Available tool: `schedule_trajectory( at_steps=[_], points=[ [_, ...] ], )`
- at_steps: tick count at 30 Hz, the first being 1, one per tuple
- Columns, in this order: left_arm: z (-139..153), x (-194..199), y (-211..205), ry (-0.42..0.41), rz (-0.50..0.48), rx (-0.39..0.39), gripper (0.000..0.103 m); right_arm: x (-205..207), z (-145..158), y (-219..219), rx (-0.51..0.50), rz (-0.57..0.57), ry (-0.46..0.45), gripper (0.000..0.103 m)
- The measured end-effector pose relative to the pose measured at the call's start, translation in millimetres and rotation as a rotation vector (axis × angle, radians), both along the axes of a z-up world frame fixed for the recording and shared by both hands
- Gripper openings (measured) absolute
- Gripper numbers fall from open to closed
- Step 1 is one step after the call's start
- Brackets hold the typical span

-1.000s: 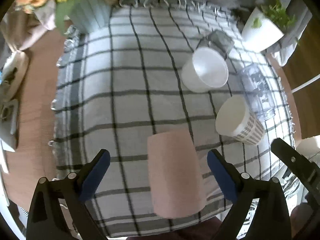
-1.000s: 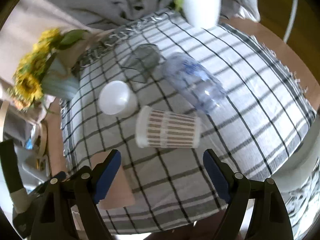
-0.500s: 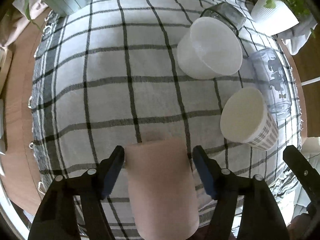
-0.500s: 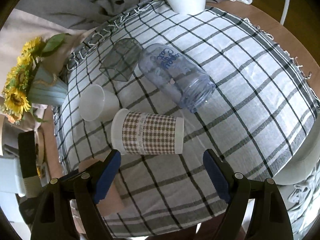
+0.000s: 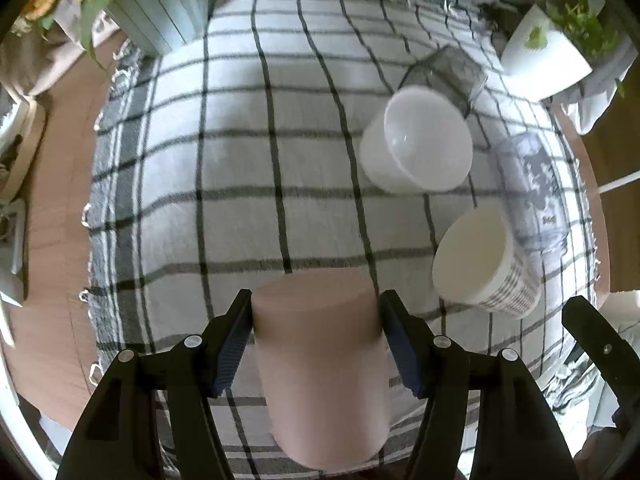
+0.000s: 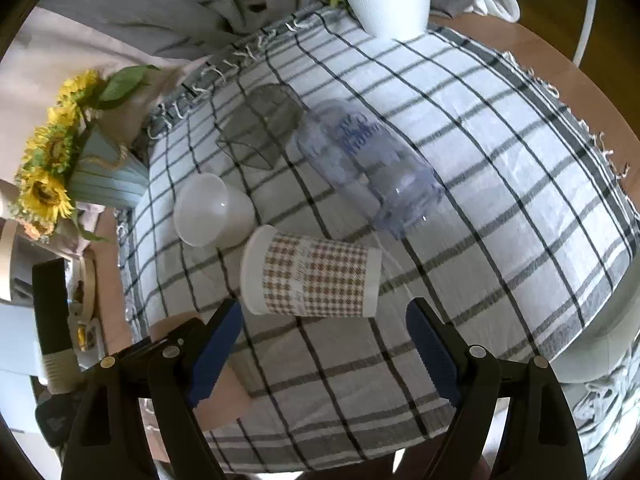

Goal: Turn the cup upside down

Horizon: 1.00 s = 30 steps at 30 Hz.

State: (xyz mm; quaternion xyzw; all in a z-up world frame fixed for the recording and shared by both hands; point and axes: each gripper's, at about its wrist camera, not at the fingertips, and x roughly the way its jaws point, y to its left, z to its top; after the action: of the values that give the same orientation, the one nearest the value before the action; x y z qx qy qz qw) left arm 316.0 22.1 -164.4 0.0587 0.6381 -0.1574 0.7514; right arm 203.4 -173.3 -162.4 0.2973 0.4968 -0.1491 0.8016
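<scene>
Left gripper (image 5: 316, 332) grips pink cup (image 5: 320, 364)

Both wrist cameras looked steeply down onto the checked cloth (image 5: 240, 160) from close above its near edge; both caught the houndstooth cup (image 6: 316, 280).

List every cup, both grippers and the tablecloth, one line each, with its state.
pink cup: clamped between the left gripper's pads, closed end facing away.
left gripper: shut on the pink cup.
right gripper: open, holding nothing.
checked cup: lying on its side.
white cup: on its side.
clear blue cup: on its side.
grey glass: on its side.
tablecloth: spread flat.
</scene>
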Motion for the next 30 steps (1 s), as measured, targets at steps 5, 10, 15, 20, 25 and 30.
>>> schedule_trajectory(
  at_steps=[5,10,15,20,25,30],
  points=[
    [11.4,-1.3,5.1,-0.058,0.005,-0.038,0.063,1.9,11.9,3.7,-0.020,0.021,-0.033,0.084],
    [14.2,-14.5,-3.8,-0.118,-0.012,-0.051,0.063,-0.8,14.8,7.3,-0.039,0.056,-0.038,0.084],
    [22.4,-35.7,-0.8,-0.163,-0.009,-0.051,0.063,-7.8,13.0,9.4,-0.053,0.085,-0.026,0.084],
    [27.0,-55.2,3.2,-0.186,-0.001,-0.045,0.062,-15.9,10.6,9.6,-0.058,0.101,-0.019,0.084],
    [28.1,-74.0,4.5,-0.187,0.001,-0.058,0.062,-22.5,7.0,9.9,-0.062,0.124,-0.008,0.084],
    [24.5,-89.9,5.3,-0.180,0.014,-0.056,0.062,-28.8,3.9,10.4,-0.069,0.158,0.001,0.084]
  ],
)
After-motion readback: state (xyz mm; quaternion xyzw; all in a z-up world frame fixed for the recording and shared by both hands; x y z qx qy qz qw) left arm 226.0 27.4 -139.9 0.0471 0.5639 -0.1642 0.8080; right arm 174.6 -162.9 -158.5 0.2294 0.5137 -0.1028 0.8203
